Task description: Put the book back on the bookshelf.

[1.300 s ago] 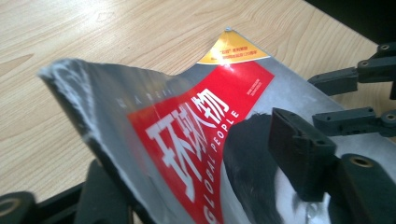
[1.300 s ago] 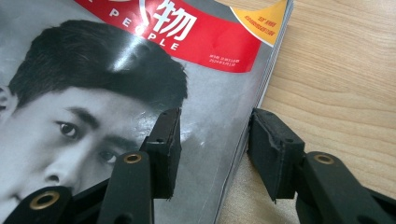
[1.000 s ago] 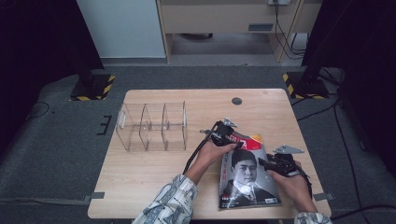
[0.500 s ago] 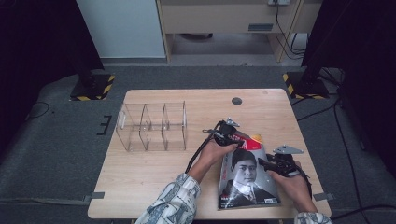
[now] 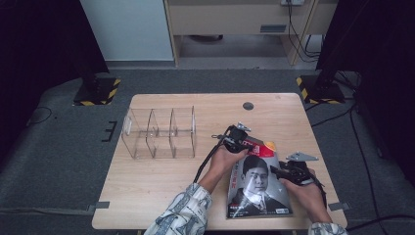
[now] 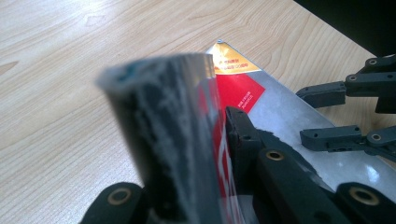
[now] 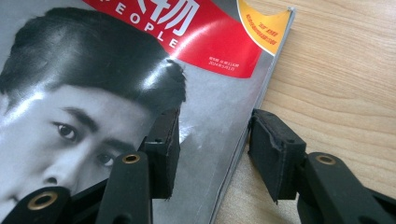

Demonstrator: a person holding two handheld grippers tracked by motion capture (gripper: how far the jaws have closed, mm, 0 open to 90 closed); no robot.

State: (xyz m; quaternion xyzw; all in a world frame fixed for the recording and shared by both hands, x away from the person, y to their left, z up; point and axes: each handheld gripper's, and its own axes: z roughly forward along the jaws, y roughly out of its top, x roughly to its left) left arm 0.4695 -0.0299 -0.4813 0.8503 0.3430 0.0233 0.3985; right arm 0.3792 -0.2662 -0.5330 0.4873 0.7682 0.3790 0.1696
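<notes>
Magazine (image 5: pixel 257 183) edge clamped in left gripper (image 5: pixel 243 141), close-up blurred there.

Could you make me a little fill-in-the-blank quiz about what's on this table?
1. The left gripper is shut on the lifted corner of the ____.
2. The clear plastic organizer holds ____ inside.
3. The right gripper straddles the magazine edge with its jaws ____.
4. The table top is made of ____.

Missing words: magazine; nothing; open; wood

The magazine (image 5: pixel 257 188) lies at the tabletop's (image 5: pixel 161 186) near right; the divided rack (image 5: pixel 159 133) stands well apart to its left, farther back.
</notes>
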